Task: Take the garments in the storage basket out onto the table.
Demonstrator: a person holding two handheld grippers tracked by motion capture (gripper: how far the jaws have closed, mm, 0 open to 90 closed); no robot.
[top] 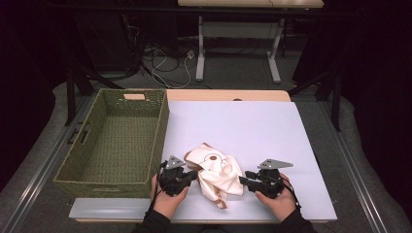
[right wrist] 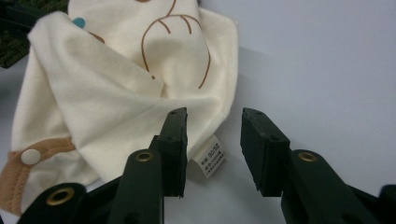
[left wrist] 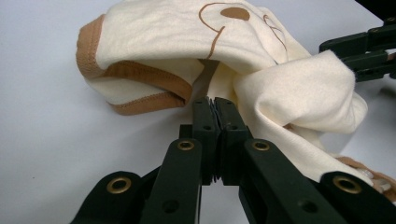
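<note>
- High view: cream baby garment (top: 216, 174) bunched on the white table top (top: 272, 131), near the front edge, just right of the green woven basket (top: 112, 141). Left gripper (top: 190, 175) touching the cloth's left side, right gripper (top: 243, 180) just off its right edge.
- Left gripper view: jaws pressed together, no cloth seen between the tips; brown-trimmed hem (left wrist: 140, 88) just beyond them, garment (left wrist: 261, 70) piled ahead and to the right, other gripper at the far right edge.
- Right gripper view: jaws standing apart, nothing pinched; white care label (right wrist: 211, 159) lying in the gap, garment (right wrist: 116, 93) spread behind the left jaw, snap button (right wrist: 31, 156) on the brown band.
</note>
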